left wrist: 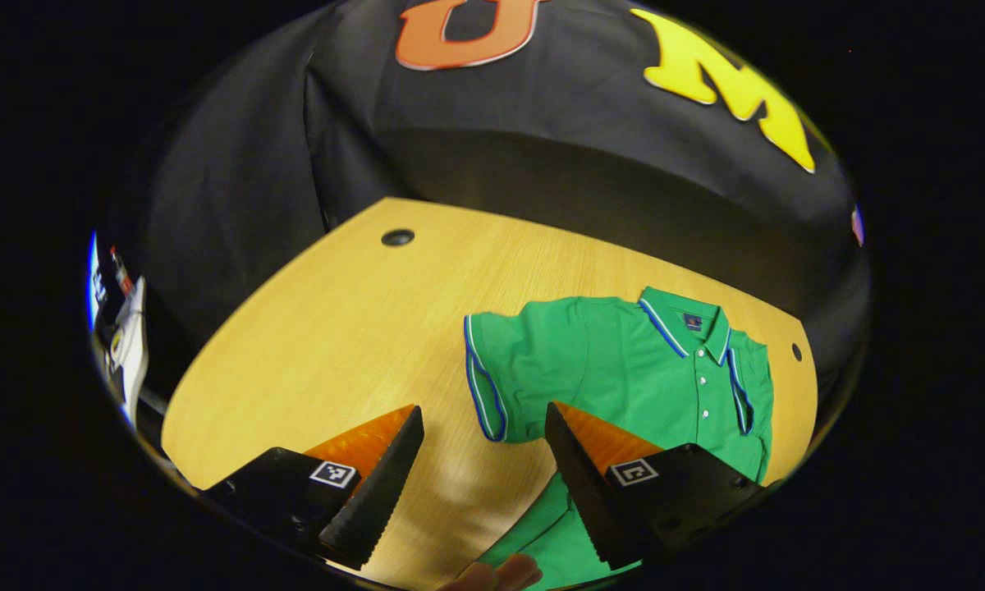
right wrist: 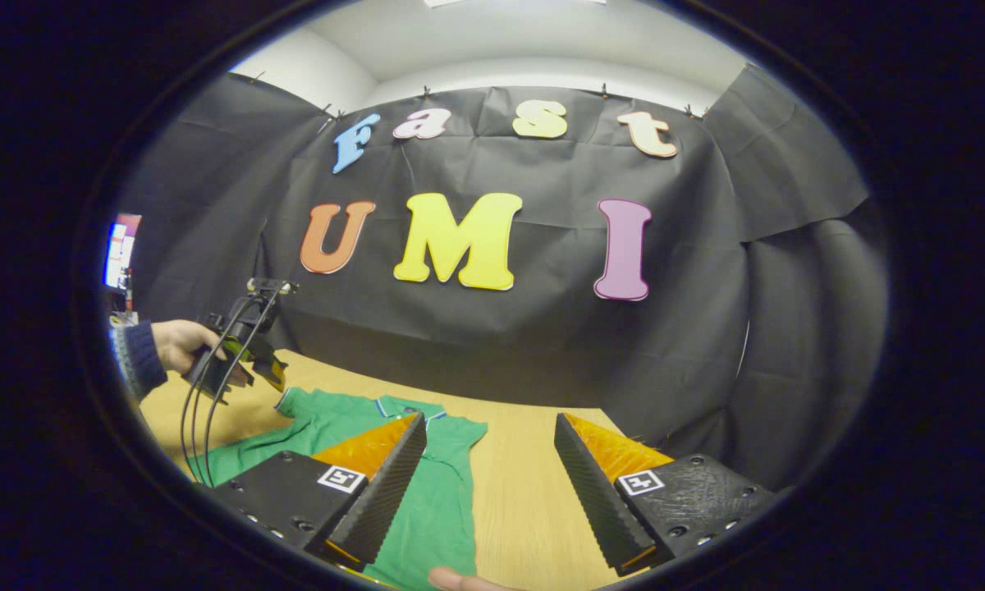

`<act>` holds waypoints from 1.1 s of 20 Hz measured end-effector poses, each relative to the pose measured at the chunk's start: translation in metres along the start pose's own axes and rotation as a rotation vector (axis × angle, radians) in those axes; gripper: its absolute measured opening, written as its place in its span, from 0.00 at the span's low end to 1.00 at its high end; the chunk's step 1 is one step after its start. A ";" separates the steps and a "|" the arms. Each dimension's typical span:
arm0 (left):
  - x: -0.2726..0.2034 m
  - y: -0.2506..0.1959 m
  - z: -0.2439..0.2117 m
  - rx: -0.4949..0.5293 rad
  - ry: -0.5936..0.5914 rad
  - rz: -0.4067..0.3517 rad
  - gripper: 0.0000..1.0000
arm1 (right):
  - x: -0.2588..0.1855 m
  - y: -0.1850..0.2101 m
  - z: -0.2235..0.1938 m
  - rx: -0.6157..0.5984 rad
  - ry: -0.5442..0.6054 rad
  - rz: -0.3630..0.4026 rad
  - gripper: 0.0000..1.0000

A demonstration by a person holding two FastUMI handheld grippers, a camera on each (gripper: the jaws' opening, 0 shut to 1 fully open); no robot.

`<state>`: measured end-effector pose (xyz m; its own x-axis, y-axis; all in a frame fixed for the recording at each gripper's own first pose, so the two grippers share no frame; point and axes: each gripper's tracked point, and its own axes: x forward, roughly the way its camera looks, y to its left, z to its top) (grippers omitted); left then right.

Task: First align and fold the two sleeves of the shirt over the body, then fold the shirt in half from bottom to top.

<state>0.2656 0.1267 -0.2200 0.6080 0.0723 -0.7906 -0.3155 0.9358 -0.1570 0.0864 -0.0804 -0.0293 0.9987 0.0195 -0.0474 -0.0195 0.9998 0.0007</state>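
Two tools hang above a wooden surface, both released and grasping nothing. In the left gripper view, the left tool has its fingers spread wide above the outer edge of one short sleeve of the green shirt, which lies flat on the surface, collar toward the booth wall. In the right gripper view, the right tool hovers spread over the shirt's other side, while a hand holds the left tool farther off.

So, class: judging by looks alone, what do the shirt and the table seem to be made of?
Shirt: green knit fabric, probably cotton or a blend; matte, soft creases, striped trim on collar and sleeve.
Table: wood or wood-look laminate; pale, fine straight grain, smooth with a slight sheen.
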 end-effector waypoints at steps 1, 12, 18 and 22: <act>0.005 -0.006 0.003 -0.073 0.026 -0.050 1.00 | 0.000 -0.003 0.000 0.000 -0.002 -0.005 0.96; 0.059 -0.003 -0.004 -0.059 0.072 -0.046 0.54 | 0.007 -0.018 -0.008 0.063 0.009 -0.025 0.96; 0.059 -0.003 0.000 0.002 0.055 -0.007 0.05 | 0.012 -0.018 -0.013 0.067 0.015 -0.024 0.96; 0.044 -0.018 0.015 0.135 -0.003 0.030 0.05 | 0.012 -0.020 -0.012 0.075 0.011 -0.030 0.96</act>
<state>0.3089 0.1179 -0.2427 0.6020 0.1020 -0.7919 -0.2329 0.9711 -0.0520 0.0978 -0.0998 -0.0421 0.9982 -0.0104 -0.0597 0.0148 0.9971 0.0741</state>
